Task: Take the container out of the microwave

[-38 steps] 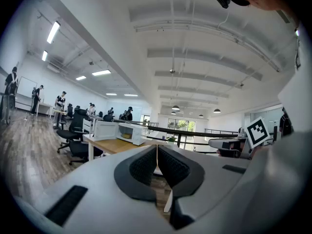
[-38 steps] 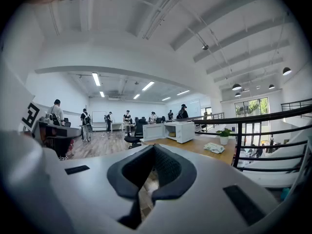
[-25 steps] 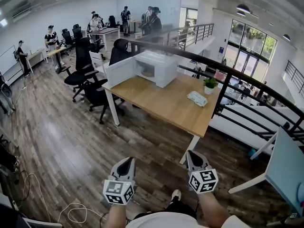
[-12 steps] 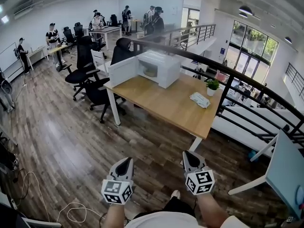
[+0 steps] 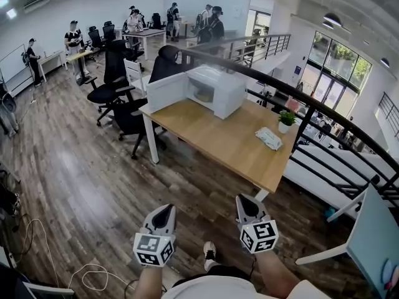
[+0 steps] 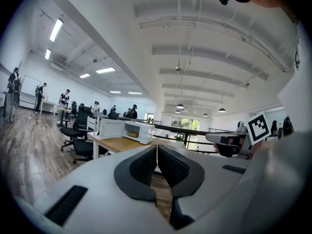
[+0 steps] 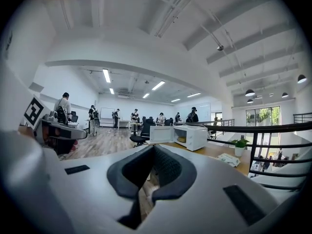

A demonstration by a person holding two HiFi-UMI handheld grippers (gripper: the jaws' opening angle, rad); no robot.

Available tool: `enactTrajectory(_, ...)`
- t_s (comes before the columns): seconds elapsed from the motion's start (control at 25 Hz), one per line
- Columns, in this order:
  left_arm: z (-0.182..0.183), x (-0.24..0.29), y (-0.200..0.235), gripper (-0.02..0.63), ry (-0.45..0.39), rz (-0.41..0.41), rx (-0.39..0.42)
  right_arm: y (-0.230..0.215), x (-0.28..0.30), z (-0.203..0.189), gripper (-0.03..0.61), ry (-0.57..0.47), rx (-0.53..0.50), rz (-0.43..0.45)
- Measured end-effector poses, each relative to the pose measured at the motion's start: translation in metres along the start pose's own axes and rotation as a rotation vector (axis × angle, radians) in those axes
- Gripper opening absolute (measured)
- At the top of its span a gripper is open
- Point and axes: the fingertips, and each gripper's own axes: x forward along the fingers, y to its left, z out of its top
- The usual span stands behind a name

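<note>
While your left gripper [image 5: 163, 210] and right gripper [image 5: 245, 200] were both clenched shut on nothing, the container [image 5: 203, 96] sat well ahead of them. It was inside the white microwave [image 5: 219, 90] at the far end of the table [image 5: 218, 141]. It was too small to read closely, but it looked like a shallow yellowish bowl. You could expect something light and stiff, probably smooth-walled and apt to slip. Its near rim looked the best hold, one jaw inside and one outside, kept level in case it held anything.

The microwave door [image 5: 167, 91] stood swung open ahead and to the left of your left gripper, so the cavity faced you. Its frame probably left little room above the bowl. Office chairs [image 5: 128, 114] crowded the table's corner on the left gripper's side. A black railing [image 5: 312, 104] ran behind the table beyond your right gripper. A potted plant [image 5: 287, 119] and a packet [image 5: 269, 138] sat on that side, well apart from the microwave. Open floor [image 5: 93, 185] lay between the grippers and the table.
</note>
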Motion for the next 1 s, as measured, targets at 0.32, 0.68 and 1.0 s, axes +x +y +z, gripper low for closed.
enactTrajectory(0.32, 0.011, 0.057, 0.056, 0.037, 0.010, 0.118, -0.029, -0.020, 0.093, -0.005, 0.023, 0.052, -0.011, 0.080)
enactTrajectory(0.68, 0.037, 0.155, 0.071, 0.037, 0.019, 0.158, -0.001, -0.085, 0.180, 0.001, 0.023, 0.051, 0.020, 0.124)
enactTrajectory(1.0, 0.035, 0.228, 0.092, 0.037, 0.044, 0.198, -0.008, -0.138, 0.249, -0.016, 0.023, 0.063, 0.060, 0.141)
